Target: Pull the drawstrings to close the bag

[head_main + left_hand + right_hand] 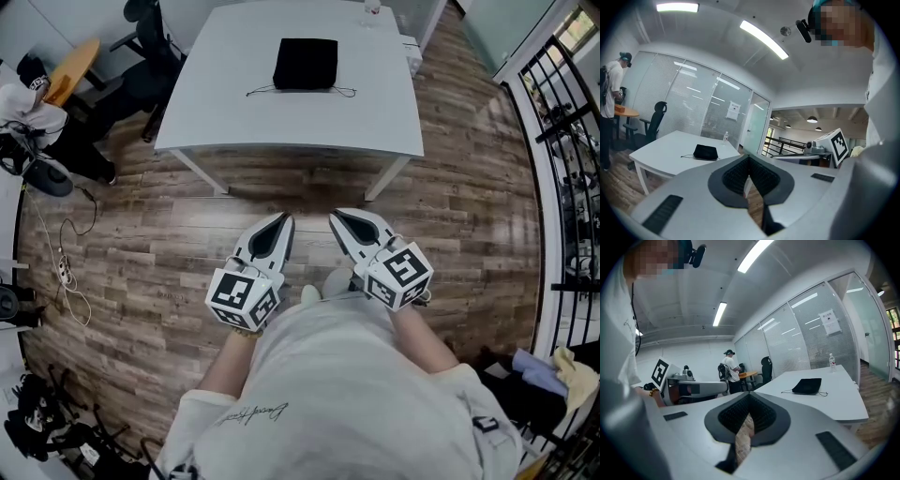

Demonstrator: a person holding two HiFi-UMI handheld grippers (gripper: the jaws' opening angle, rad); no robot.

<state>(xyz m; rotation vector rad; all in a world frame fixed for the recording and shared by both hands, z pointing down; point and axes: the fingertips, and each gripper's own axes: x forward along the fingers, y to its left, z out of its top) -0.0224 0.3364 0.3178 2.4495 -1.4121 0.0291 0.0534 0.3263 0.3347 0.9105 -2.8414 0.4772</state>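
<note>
Far ahead of your left gripper (278,223), the black bag (306,63) lies on the white table (225,112), out of reach. That gripper is closed tight with nothing in it. Your right gripper (339,219) is closed and empty too. Reach the thin drawstrings (262,92) with jaws pressed together, and you may just push them away.

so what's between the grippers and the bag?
Head view: between the left gripper, right gripper and the black bag lie only wood floor and bare white table.

black bag (306,63) flat on table, drawstrings (267,91) loose
</note>
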